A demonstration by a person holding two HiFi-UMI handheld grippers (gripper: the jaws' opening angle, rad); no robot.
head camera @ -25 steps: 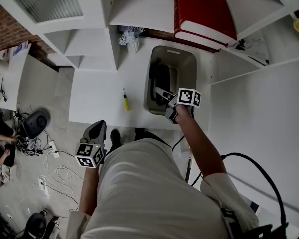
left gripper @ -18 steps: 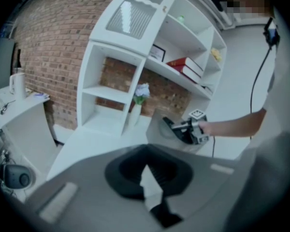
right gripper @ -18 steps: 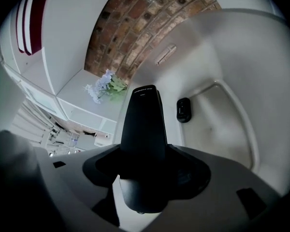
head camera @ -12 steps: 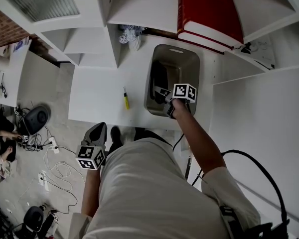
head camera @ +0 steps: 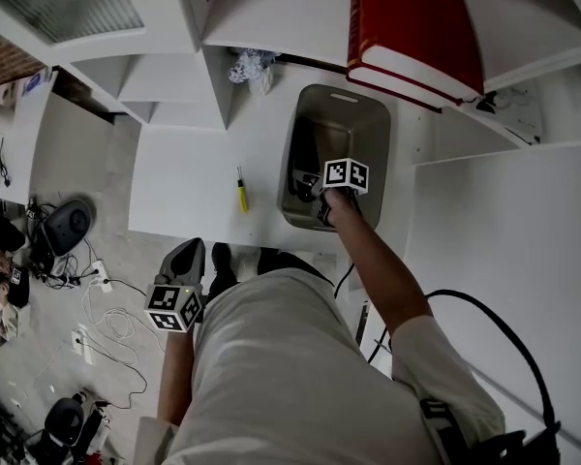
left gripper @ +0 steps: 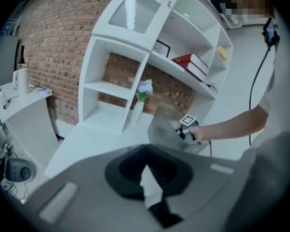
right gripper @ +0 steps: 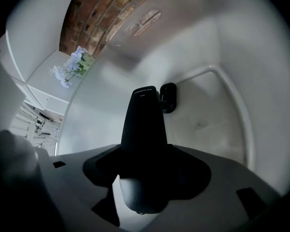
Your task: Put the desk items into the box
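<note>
Right tongs [head camera: 319, 198] grip a black item [right gripper: 144, 129], arm outstretched; left tongs [head camera: 188, 251] closed, held low.

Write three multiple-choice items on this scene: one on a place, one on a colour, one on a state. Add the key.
1. Where does the yellow screwdriver lie?
A. in the box
B. on the desk, left of the box
C. in a drawer

2. What colour are the books on the shelf?
A. red
B. blue
C. green

3. How is the right claw?
A. open and empty
B. shut on a black item
C. out of view

Key:
1 B, the head view shows it on the bare desktop, apart from the box.
2 A, both covers are red.
3 B, the right gripper view shows the item clamped between the jaws, inside the box.
</note>
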